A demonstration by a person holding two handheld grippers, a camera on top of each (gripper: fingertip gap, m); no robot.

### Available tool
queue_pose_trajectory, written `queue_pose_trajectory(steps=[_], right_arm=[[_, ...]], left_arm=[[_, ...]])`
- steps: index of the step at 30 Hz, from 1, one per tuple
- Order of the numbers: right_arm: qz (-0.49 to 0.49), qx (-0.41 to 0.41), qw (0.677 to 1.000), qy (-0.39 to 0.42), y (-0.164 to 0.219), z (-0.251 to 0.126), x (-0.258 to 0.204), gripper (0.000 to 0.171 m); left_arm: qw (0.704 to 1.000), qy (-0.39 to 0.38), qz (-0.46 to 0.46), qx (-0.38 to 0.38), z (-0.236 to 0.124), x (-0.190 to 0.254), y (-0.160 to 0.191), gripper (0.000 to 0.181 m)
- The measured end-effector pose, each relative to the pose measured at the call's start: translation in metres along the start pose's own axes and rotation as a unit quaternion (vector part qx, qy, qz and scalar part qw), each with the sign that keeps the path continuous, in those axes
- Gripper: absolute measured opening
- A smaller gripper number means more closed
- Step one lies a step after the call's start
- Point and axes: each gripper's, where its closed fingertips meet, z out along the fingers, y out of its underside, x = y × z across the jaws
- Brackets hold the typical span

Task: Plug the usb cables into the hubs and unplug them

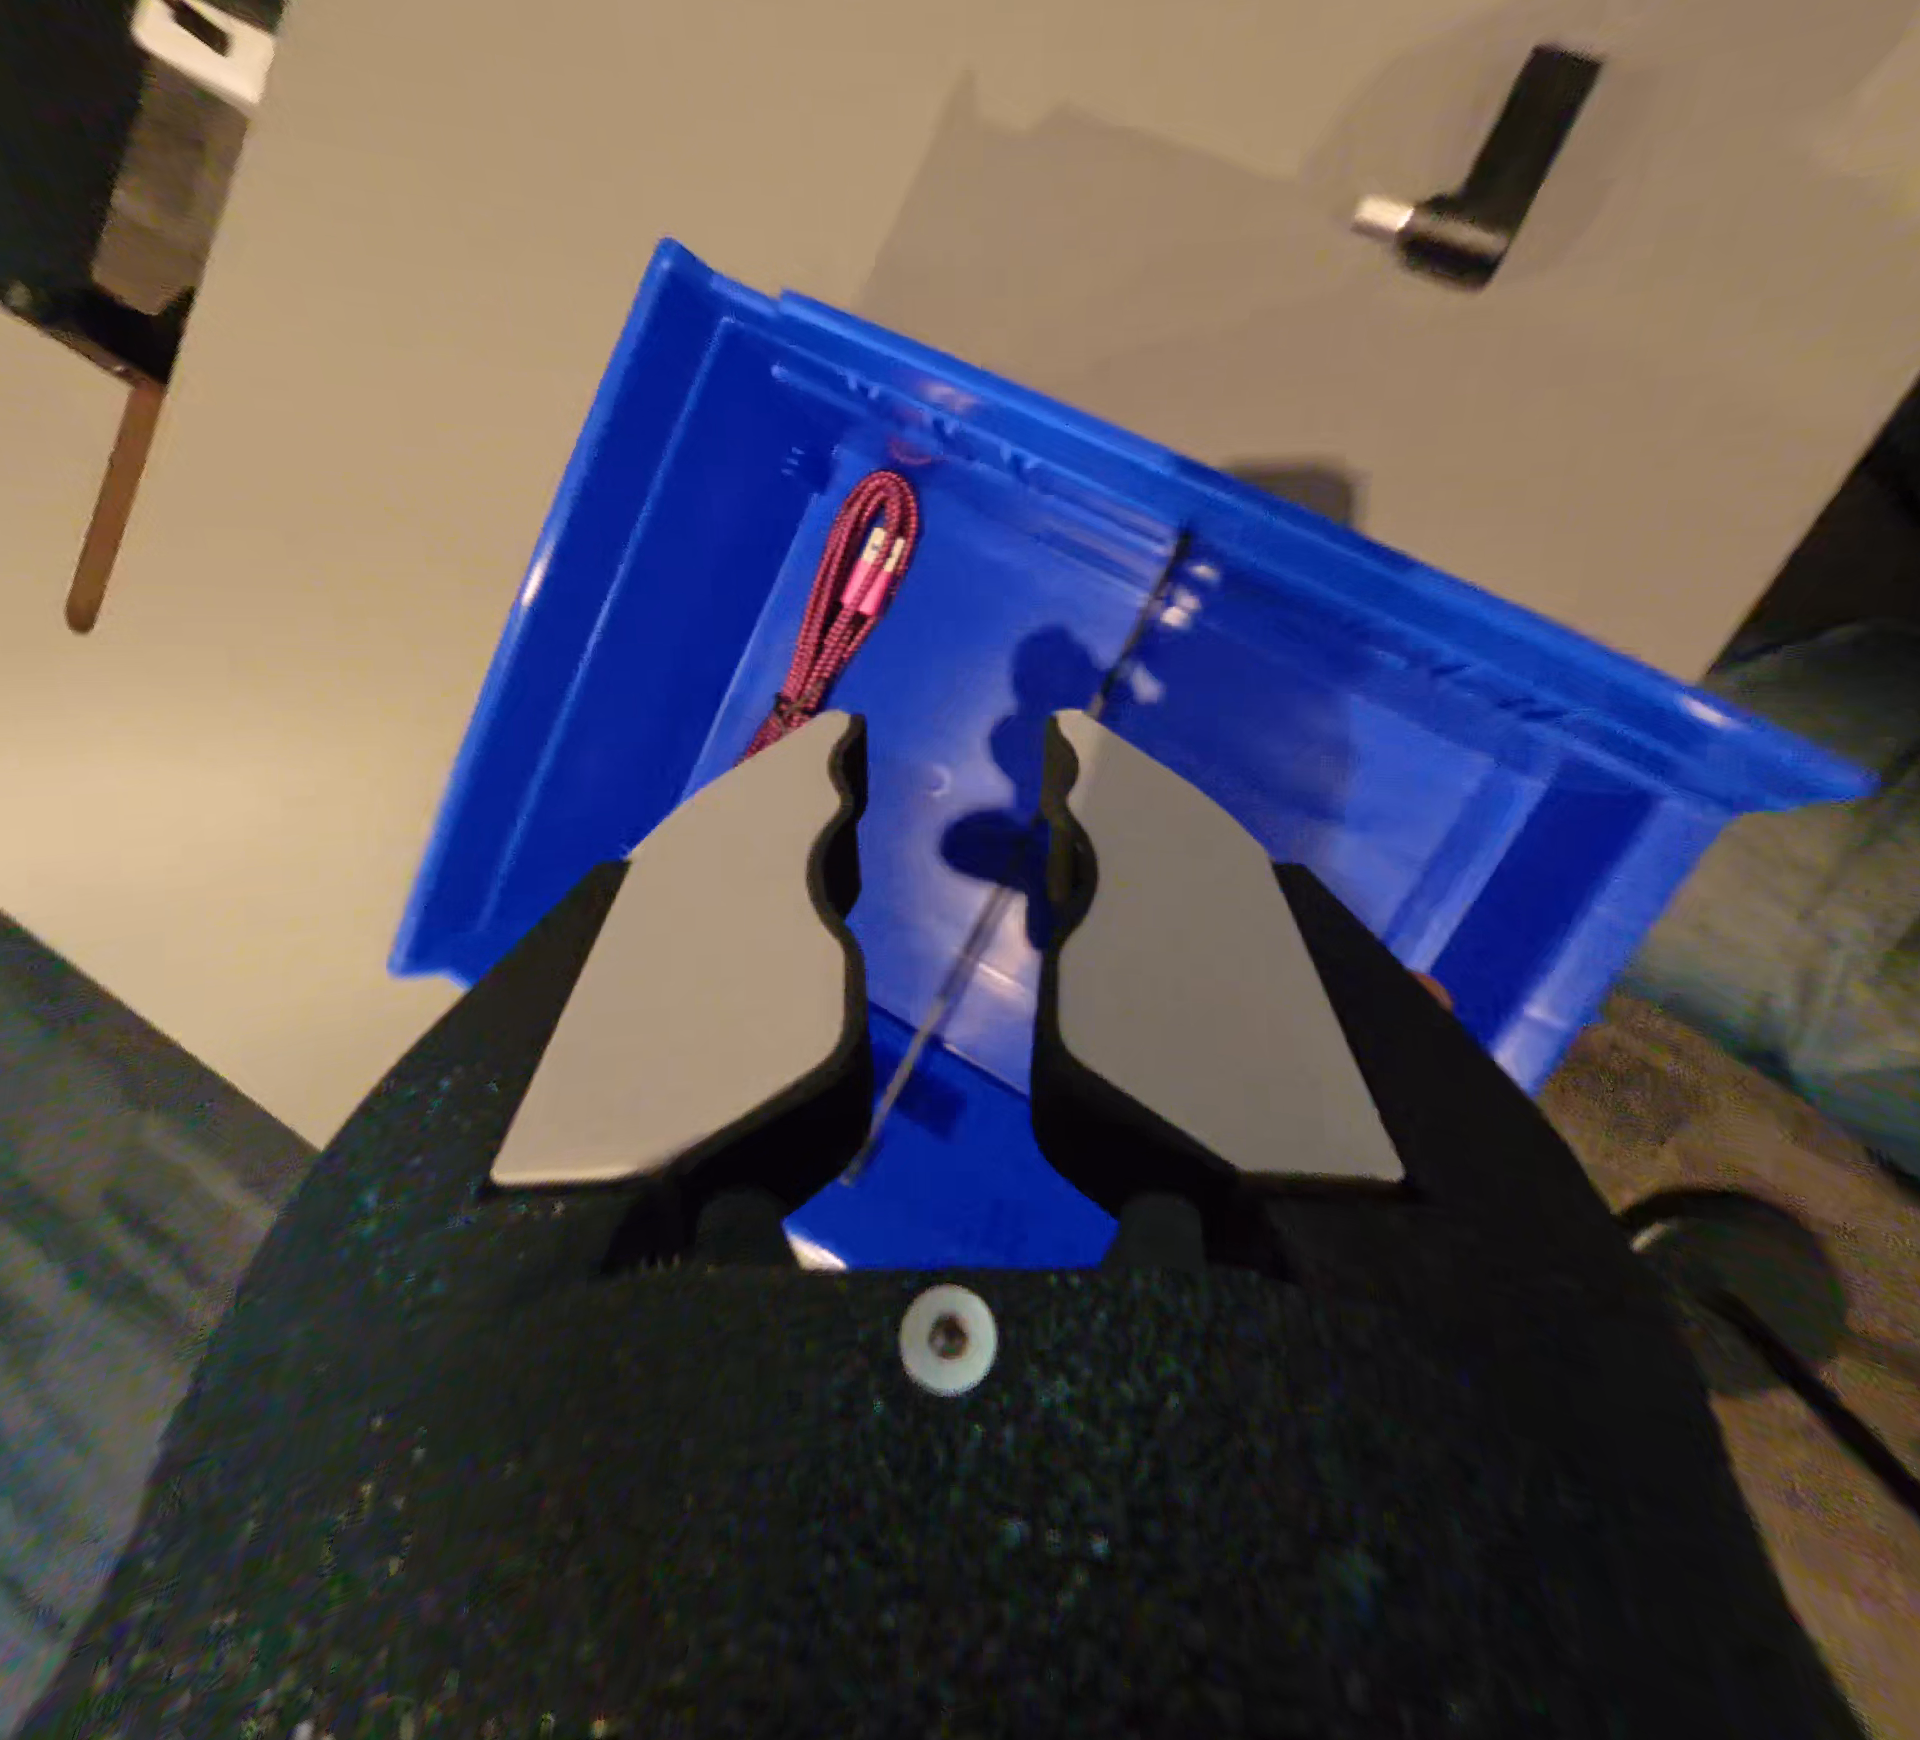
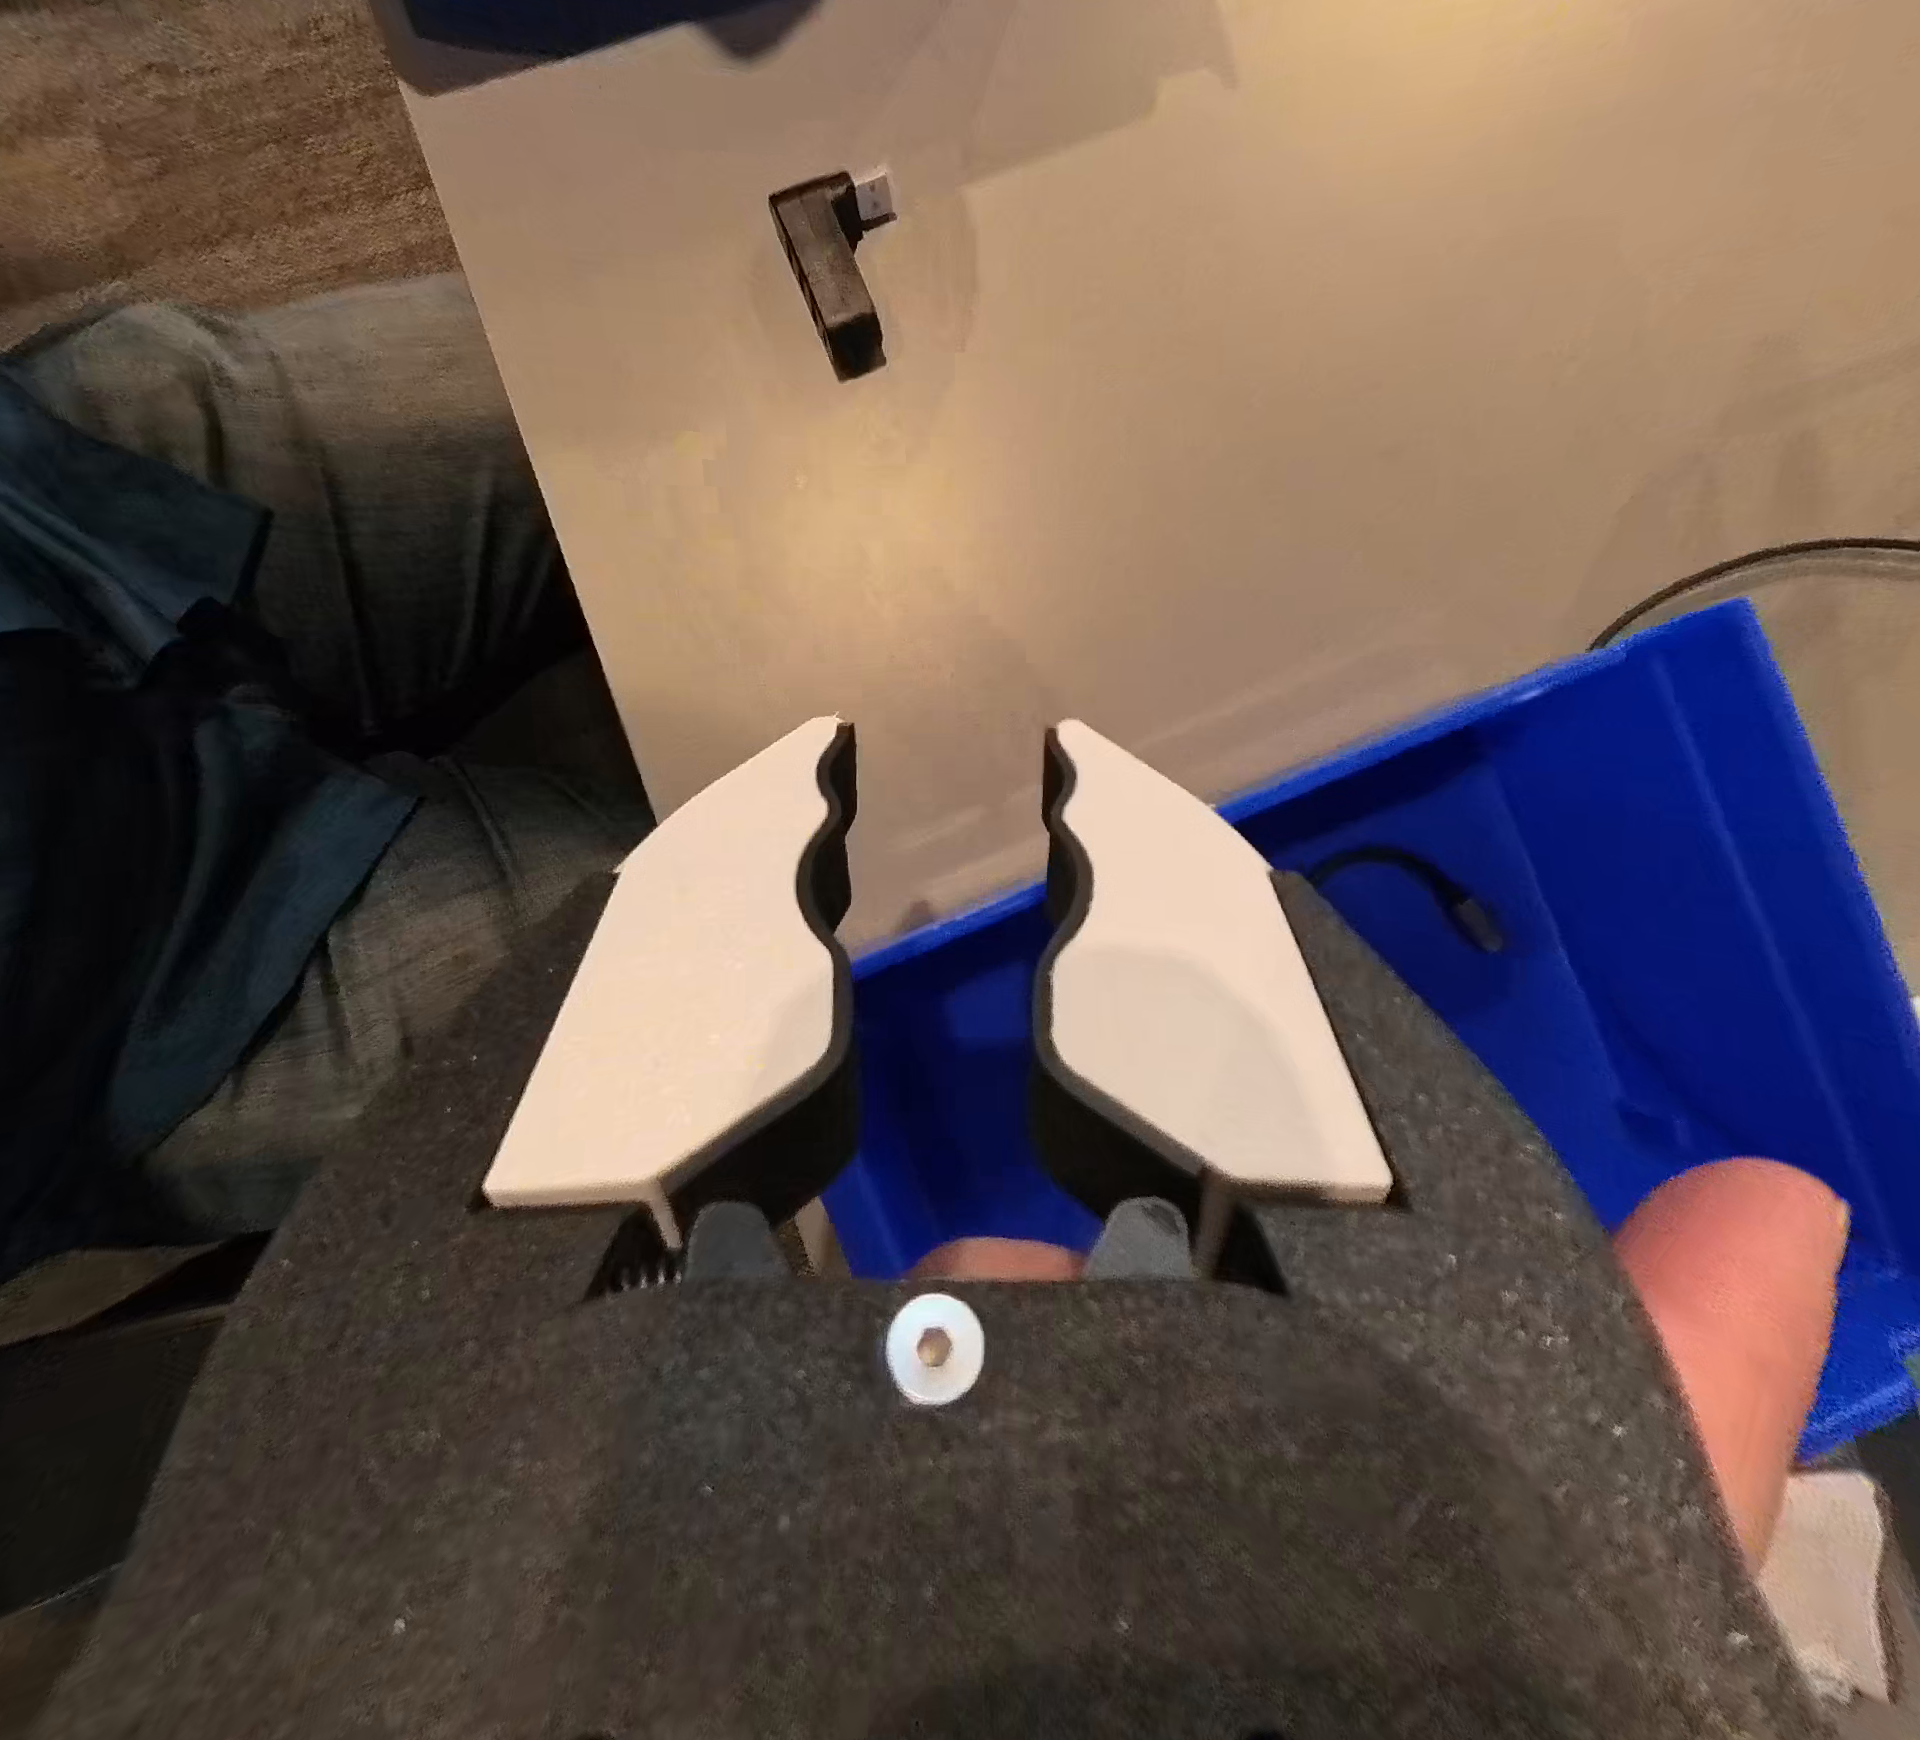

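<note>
Beside the hub [image 2: 831, 277], blue bins [image 2: 1507, 911].

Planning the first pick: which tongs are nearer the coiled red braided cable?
Left. The left tongs hover beside the coiled red braided cable; the right tongs face the table, cable unseen.

Black hub [image 2: 831, 277] on table, coiled red cable [image 1: 852, 599] in bin
</note>
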Motion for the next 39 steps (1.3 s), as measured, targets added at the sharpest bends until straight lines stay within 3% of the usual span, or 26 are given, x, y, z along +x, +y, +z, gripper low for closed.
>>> queue_pose_trajectory(steps=[7, 13, 22, 32, 39], right_arm=[[-0.003, -0.013, 1.000, -0.017, 0.008, 0.007, -0.004, 0.032], [0.004, -0.009, 0.999, -0.034, 0.019, 0.008, -0.002, 0.032], [-0.007, -0.018, 0.998, -0.066, 0.019, 0.030, -0.007, 0.031], [-0.004, -0.010, 0.998, -0.069, 0.016, 0.035, -0.005, 0.029], [-0.010, 0.002, 0.998, -0.062, 0.010, 0.024, -0.009, 0.028]], left_arm=[[0.978, 0.028, 0.104, -0.177, 0.086, -0.039, 0.050, 0.028], [0.973, 0.035, 0.117, -0.198, 0.119, -0.047, 0.065, 0.027], [0.968, 0.024, 0.122, -0.218, 0.132, -0.060, 0.075, 0.030], [0.967, 0.061, 0.075, -0.235, 0.131, -0.056, 0.080, 0.014], [0.976, 0.055, 0.069, -0.200, 0.091, -0.054, 0.062, 0.013]])
